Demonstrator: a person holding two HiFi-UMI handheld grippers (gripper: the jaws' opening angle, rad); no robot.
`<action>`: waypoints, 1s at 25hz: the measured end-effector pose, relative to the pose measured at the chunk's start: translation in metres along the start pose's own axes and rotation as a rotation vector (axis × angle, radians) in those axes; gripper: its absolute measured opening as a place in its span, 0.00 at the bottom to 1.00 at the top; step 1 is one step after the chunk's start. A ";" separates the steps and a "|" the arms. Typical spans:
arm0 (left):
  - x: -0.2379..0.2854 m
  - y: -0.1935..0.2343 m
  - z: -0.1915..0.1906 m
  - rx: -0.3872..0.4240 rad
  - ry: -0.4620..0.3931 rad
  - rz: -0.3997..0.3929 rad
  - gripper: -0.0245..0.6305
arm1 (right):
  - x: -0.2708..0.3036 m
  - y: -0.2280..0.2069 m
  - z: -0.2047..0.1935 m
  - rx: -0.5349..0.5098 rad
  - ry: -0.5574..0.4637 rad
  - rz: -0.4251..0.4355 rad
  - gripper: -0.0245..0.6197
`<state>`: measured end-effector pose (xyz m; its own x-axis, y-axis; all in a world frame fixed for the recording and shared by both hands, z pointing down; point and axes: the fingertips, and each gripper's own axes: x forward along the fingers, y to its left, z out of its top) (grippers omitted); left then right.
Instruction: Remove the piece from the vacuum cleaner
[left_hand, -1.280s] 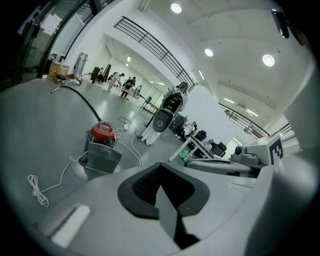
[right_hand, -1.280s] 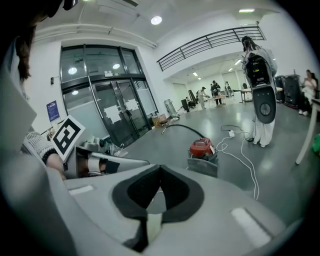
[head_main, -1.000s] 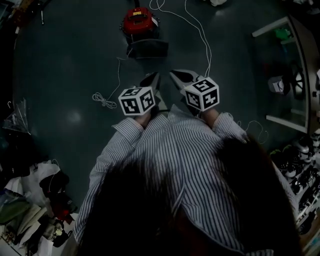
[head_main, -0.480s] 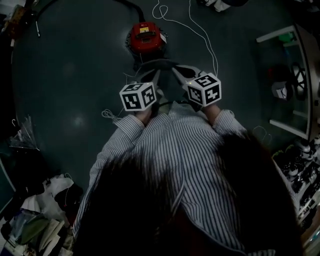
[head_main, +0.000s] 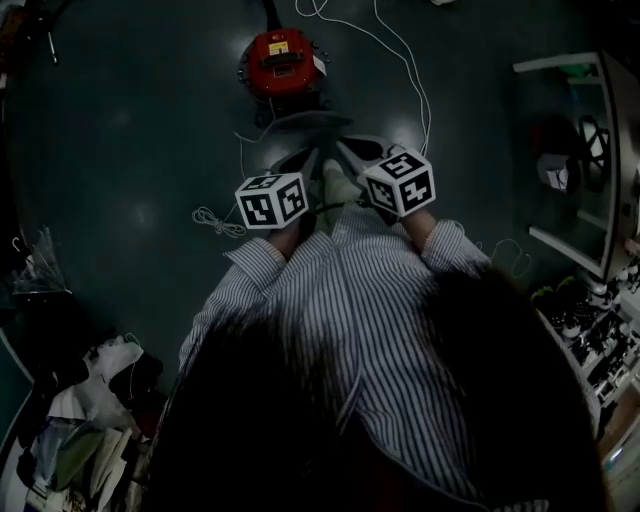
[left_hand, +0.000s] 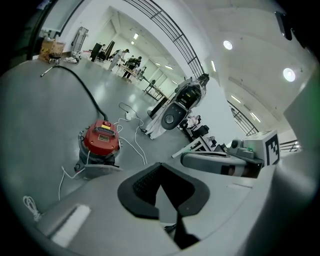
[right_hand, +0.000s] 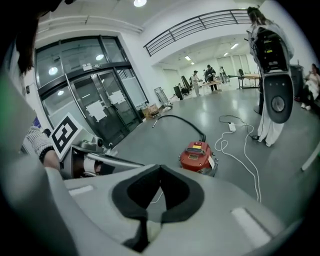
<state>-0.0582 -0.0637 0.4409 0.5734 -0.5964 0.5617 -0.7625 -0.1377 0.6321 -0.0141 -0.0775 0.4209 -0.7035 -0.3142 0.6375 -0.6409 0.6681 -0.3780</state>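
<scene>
Nearest to us: two striped sleeves, one behind each tool.

Item one: left gripper, marker cube uppermost, fingers pressed together with nothing between them.

Item two: right gripper, just beside the first, fingers likewise closed on nothing. Both point forward over the floor, their tips close to one another.

Item three, just beyond the tips: a grey flat piece at the near foot of the vacuum cleaner. We cannot tell whether it is fixed to the body. Neither set of fingers touches it.

The vacuum cleaner is a red drum standing upright on the floor, ahead of both grippers and apart from them. It shows left of the left fingers in the left gripper view and right of the right fingers in the right gripper view.

Item four: a black hose leaving the drum's far side.

Item five: a white cable looping over the floor to the right of the drum.

Further off: a shelf unit at right, a tall white machine, glass doors, and people at the hall's far end.
</scene>
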 end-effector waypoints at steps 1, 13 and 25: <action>0.004 0.000 0.000 -0.001 0.008 -0.003 0.05 | 0.002 -0.004 0.000 0.001 0.009 0.001 0.04; 0.077 0.050 -0.045 0.001 0.183 -0.031 0.05 | 0.071 -0.057 -0.053 -0.100 0.159 0.045 0.04; 0.170 0.167 -0.074 0.042 0.160 -0.015 0.06 | 0.180 -0.137 -0.141 -0.225 0.278 0.101 0.06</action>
<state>-0.0653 -0.1297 0.6816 0.6223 -0.4612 0.6325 -0.7637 -0.1805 0.6198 -0.0095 -0.1308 0.6822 -0.6299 -0.0647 0.7739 -0.4670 0.8278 -0.3109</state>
